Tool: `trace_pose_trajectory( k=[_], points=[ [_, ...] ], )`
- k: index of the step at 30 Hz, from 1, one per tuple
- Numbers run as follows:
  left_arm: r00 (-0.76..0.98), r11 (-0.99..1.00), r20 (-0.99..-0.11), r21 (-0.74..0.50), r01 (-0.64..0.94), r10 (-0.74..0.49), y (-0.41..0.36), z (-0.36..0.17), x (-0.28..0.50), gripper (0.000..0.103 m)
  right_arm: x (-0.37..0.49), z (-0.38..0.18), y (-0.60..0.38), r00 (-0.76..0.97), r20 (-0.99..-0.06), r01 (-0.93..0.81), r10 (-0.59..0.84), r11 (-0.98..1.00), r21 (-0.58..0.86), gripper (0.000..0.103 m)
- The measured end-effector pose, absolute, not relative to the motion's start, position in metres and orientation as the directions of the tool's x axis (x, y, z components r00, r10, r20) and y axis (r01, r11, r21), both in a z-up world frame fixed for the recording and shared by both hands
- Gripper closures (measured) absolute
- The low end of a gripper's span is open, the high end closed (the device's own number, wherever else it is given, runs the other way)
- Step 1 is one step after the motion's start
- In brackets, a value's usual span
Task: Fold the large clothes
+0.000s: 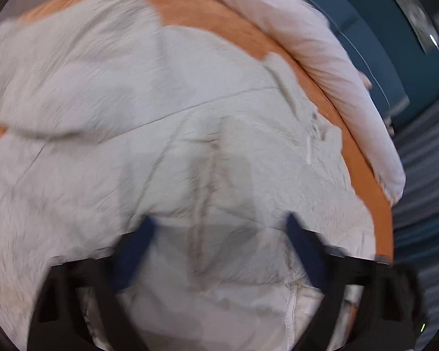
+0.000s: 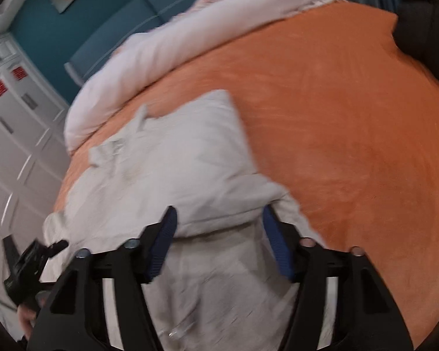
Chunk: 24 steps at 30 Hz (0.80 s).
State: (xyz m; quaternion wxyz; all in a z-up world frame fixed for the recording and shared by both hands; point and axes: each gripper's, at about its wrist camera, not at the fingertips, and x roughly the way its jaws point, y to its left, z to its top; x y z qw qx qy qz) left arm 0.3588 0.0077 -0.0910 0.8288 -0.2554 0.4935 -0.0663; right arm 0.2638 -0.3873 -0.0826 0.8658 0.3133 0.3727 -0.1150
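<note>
A large off-white garment (image 1: 166, 134) lies spread on an orange bedspread (image 1: 207, 17); it looks like a padded jacket with seams and a zipper. My left gripper (image 1: 219, 219) is open just above the garment's middle, blue pads wide apart, holding nothing. In the right wrist view the same garment (image 2: 166, 158) lies crumpled at the bed's left side, one part folded over. My right gripper (image 2: 219, 213) is open over a fold near the garment's right edge, jaws astride the cloth. The left gripper (image 2: 32, 266) shows at the lower left there.
A rolled pale pink duvet (image 1: 322, 58) lies along the bed's far edge, also in the right wrist view (image 2: 172, 46). Behind it is a teal headboard (image 2: 108, 35). White cabinets (image 2: 17, 122) stand at left. Bare orange bedspread (image 2: 351, 122) extends right. A dark object (image 2: 418, 29) sits at the far right.
</note>
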Motion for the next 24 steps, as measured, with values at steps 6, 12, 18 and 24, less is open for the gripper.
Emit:
trace_pose_trajectory(
  k=[6,12,18,24],
  points=[
    [0.608,0.897,-0.718,-0.441,-0.019,-0.34,0.012,-0.054,0.376,0.098,0.275,-0.056,-0.369,0.757,-0.652,0.338,0.034,0.834,0.437,0.092],
    [0.598,0.944,-0.769,-0.325,-0.062,-0.226,0.024,-0.085,0.387,0.095,0.308,-0.088,-0.344,0.669,-0.743,0.292,0.035,0.906,0.306,0.092],
    [0.605,0.969,-0.781,-0.241,-0.062,-0.155,0.004,-0.118,0.384,0.084,0.302,-0.078,-0.35,0.653,-0.758,0.351,0.008,0.883,0.312,0.09],
    [0.632,0.978,-0.766,-0.201,-0.057,-0.121,-0.007,-0.127,0.378,0.083,0.319,-0.02,-0.312,0.769,-0.639,0.219,0.014,0.934,0.284,0.089]
  ],
)
